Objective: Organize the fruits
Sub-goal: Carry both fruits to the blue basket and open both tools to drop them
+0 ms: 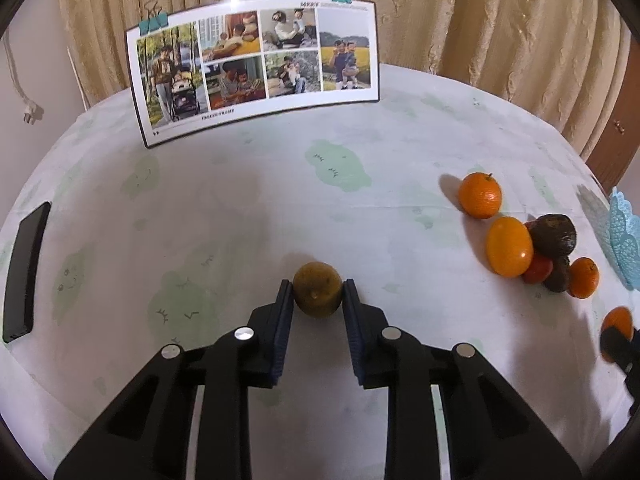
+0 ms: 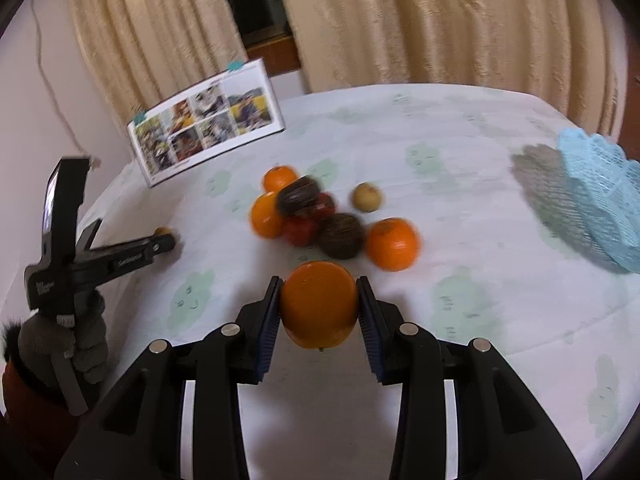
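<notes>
My left gripper (image 1: pixel 318 294) is shut on a brownish-green round fruit (image 1: pixel 318 294) low over the tablecloth. My right gripper (image 2: pixel 318 304) is shut on an orange (image 2: pixel 318 308); that orange also shows at the right edge of the left wrist view (image 1: pixel 618 326). A pile of fruit lies on the table: oranges (image 2: pixel 392 244), (image 1: pixel 480 194), (image 1: pixel 510 246), dark brown fruits (image 2: pixel 342 236), (image 1: pixel 554 234), red fruits (image 2: pixel 302 228) and a small tan fruit (image 2: pixel 366 197). A light blue lacy basket (image 2: pixel 600 196) stands at the right. The left gripper also shows in the right wrist view (image 2: pixel 168 240).
A photo collage board (image 1: pixel 256 68) with binder clips stands at the table's far side. A black phone (image 1: pixel 26 272) lies at the left table edge. Beige curtains (image 1: pixel 480 20) hang behind. The white tablecloth (image 1: pixel 240 220) has pale green prints.
</notes>
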